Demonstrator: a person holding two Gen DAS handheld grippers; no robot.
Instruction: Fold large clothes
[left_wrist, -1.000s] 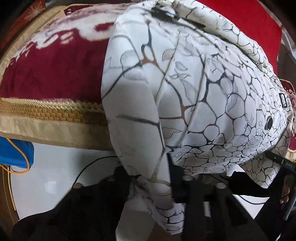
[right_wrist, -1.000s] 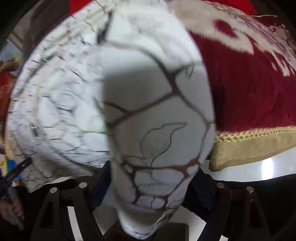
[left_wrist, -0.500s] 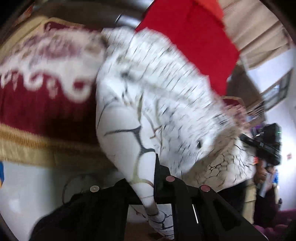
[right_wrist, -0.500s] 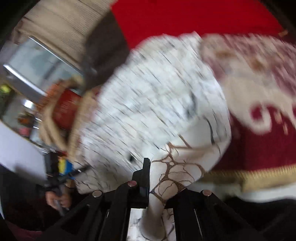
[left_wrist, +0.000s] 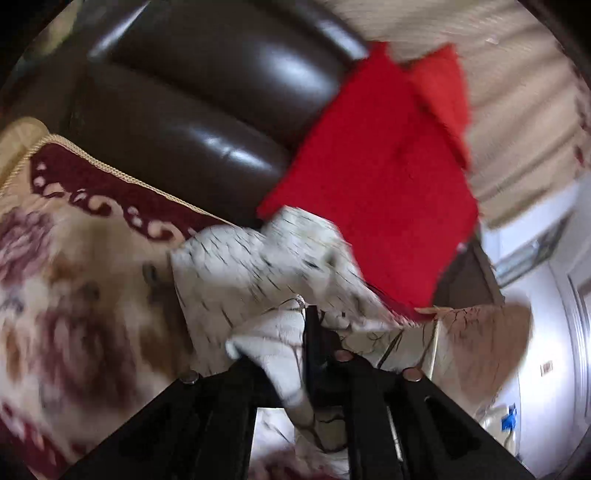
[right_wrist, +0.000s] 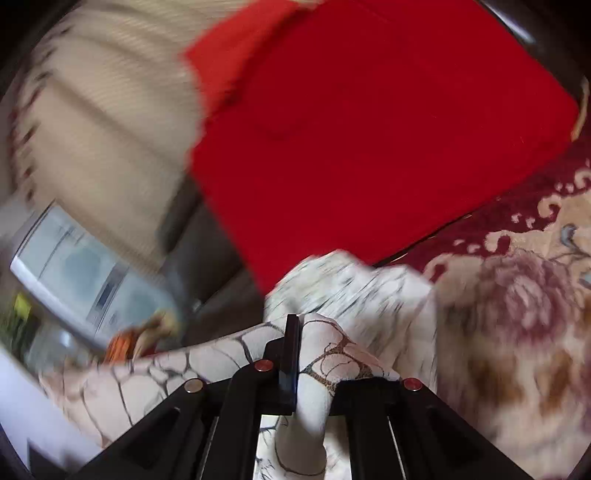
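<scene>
No brand, label or writing can be read in either view, and both are smeared by motion blur.

The left gripper has its jaws clenched on a bunched fold of the white garment, a cloth printed with a dark, cracked vein pattern. The fold runs down between the jaws and hangs below them; the rest of the garment spreads ahead of the jaws and to both sides.

The right gripper likewise has its jaws clamped on a fold of the same white garment, which passes between them, trails off to the left of the jaws and heaps up just ahead.

Ahead of both pairs of jaws, the garment lies on a floral blanket in cream and maroon with a gold cord edge. Beyond the garment, a red cushion leans against a dark brown leather sofa back. In the right wrist view the red cushion fills the area above the jaws, touching or just behind the far edge of the garment.
</scene>
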